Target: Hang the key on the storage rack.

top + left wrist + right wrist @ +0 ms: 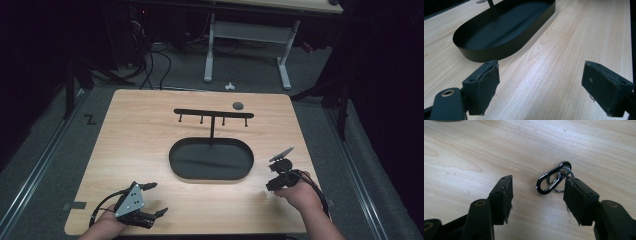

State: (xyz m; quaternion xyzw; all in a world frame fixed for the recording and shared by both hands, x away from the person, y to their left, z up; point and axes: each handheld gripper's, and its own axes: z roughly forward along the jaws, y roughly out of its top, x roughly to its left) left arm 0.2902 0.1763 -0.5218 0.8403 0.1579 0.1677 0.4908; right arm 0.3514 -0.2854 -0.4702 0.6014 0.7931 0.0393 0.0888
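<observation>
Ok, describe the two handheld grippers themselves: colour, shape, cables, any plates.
Both are black two-finger tools. The left gripper carries a grey three-cornered plate on top, dotted with small holes, and a black cable loops from it. The right gripper has flat, rectangular fingers with frayed dark pads and brass-coloured pivot rings. No sleeves are visible on the forearms.

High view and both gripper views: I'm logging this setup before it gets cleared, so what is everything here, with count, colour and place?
table: 1, light wood, centre
oval tray: 1, black, mid-table
hook rack: 1, black, four hooks, stands at the tray's far edge
round disc: 1, grey, far side, right of the rack
carabiner with key ring: 1, black and silver, flat on the table between the right jaws
left gripper: 1, black, near left, open
right gripper: 1, black, near right, open around the carabiner
</observation>
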